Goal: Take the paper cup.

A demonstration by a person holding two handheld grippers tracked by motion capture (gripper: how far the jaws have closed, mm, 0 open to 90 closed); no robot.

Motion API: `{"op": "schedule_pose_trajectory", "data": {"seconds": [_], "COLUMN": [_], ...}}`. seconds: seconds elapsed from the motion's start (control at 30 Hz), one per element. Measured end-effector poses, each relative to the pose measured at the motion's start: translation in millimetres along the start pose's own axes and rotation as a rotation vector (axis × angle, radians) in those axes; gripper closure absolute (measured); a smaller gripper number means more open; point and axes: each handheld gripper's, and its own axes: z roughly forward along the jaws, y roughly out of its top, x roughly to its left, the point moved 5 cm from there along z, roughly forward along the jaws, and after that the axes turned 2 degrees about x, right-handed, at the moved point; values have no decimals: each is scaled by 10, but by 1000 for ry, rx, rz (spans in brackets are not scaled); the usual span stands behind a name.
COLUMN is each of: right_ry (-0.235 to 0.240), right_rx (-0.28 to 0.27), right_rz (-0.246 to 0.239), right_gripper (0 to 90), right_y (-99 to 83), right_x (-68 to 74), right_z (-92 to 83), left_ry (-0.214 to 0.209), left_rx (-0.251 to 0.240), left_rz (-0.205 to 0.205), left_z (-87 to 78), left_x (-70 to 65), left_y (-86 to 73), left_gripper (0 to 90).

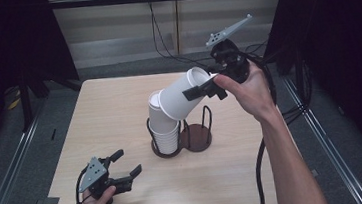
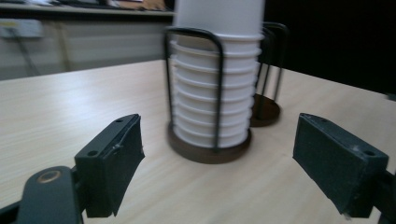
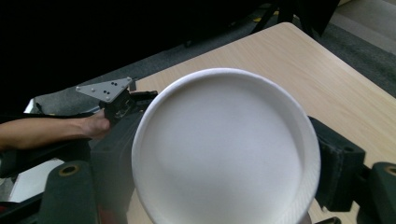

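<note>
Right gripper is clamped on a white paper cup, tilted, its base just over the stack of cups in the wire holder near the table's middle. Whether cup and stack touch is hard to tell. The holder's second ring, toward the right edge, has no cups. Left gripper sits low near the front-left corner, jaws apart with nothing between them, facing the stack.

Each claw is black, left claw and right claw, topped by a grey three-cornered plate with small screws. Black cables trail behind. Forearms look bare, probably sleeveless.
</note>
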Motion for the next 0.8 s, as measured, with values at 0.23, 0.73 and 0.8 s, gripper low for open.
{"op": "schedule_pose_trajectory", "data": {"seconds": [0.23, 0.73, 0.8], "right_ry": [24, 61, 63], "right_rx": [-28, -97, -97], "right_rz": [-1, -2, 0], "right_gripper": [230, 232, 233], "right_y": [-196, -535, -557], "right_x": [23, 92, 93], "right_z": [76, 277, 293], "left_ry": [-80, -201, -208], "left_rx": [-19, -24, -25], "left_rz": [22, 55, 56], "left_z": [26, 184, 192], "left_x": [-160, -308, -317], "left_y": [268, 867, 896], "left_gripper": [158, 162, 162]}}
